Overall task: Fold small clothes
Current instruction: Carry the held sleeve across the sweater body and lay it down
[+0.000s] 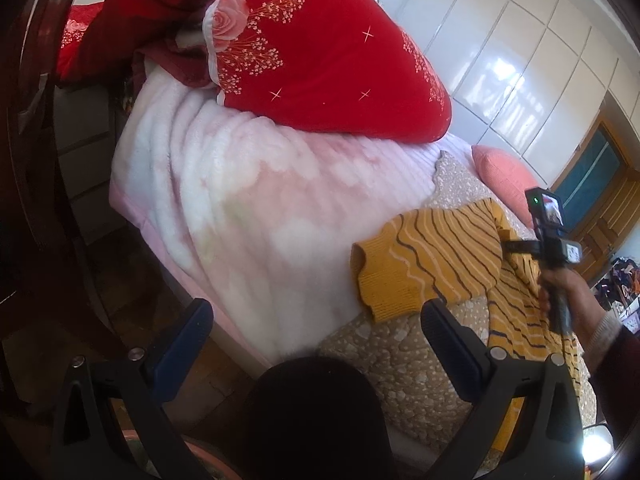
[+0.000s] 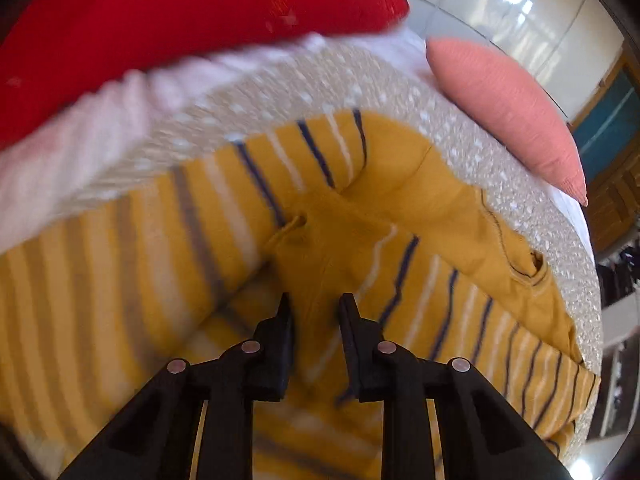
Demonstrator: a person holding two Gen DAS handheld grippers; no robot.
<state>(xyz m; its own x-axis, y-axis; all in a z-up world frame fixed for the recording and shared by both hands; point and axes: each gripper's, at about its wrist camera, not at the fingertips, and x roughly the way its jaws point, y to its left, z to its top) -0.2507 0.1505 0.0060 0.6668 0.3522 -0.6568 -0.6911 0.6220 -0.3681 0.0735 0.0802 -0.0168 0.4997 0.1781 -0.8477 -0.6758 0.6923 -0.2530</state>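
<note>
Beyond both sets of jaws lies a bed (image 1: 424, 364) covered by a beige dotted quilt, with a pale pink fleece blanket (image 1: 224, 184) spread ahead of the left gripper (image 1: 316, 320). Above that blanket sits a large red bedding bundle (image 1: 320, 60); a salmon pillow (image 2: 508, 112) lies up and to the right of the right gripper (image 2: 314, 304). Mustard striped sweater (image 2: 280, 208) lies on the quilt directly under and ahead of the right jaws, one sleeve folded across the body; it sits to the right of the left jaws. Left jaws stand wide apart, nothing between them, held clear of the sweater. Right jaws stand narrowly apart just over the yellow knit; pads not seen pressing on fabric. A hand (image 1: 560, 288) holds the right gripper's handle.
</note>
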